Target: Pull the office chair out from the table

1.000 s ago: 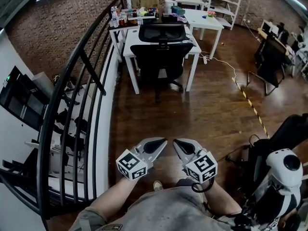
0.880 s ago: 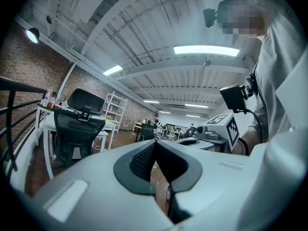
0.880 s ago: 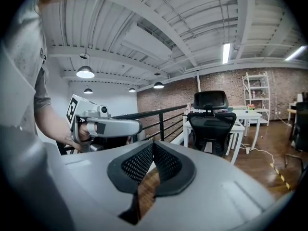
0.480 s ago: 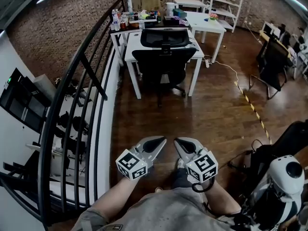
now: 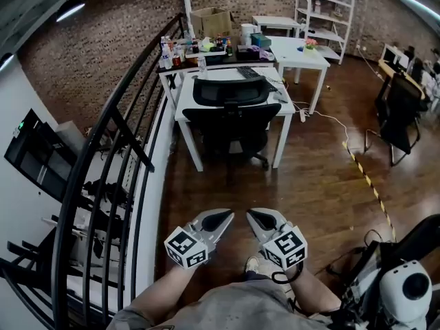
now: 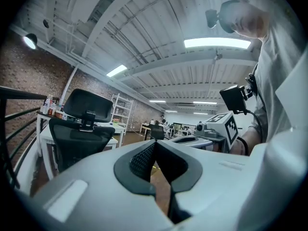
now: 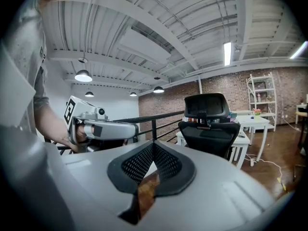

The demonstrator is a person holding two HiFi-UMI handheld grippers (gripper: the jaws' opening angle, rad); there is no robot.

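A black office chair point(image 5: 230, 122) with a mesh back and headrest is tucked under a white table point(image 5: 187, 88) ahead of me. The same chair point(image 6: 79, 129) shows at the left of the left gripper view and as the chair point(image 7: 209, 126) right of centre in the right gripper view. My left gripper point(image 5: 227, 216) and right gripper point(image 5: 254, 215) are held side by side over the wooden floor, well short of the chair. Both are shut with nothing between their tips. In the left gripper view the left gripper point(image 6: 155, 142) is shut, and in the right gripper view the right gripper point(image 7: 153, 142) is shut too.
A black metal railing point(image 5: 110, 150) runs along my left. A second white table point(image 5: 295, 50) and a shelf rack point(image 5: 323, 5) stand behind. A dark chair point(image 5: 399, 115) is at the right. A yellow-black floor strip point(image 5: 368, 181) and a white cable point(image 5: 330, 119) cross the floor.
The chair and table have come closer and lower in the head view as I walk toward them. Both grippers stay shut and side by side.
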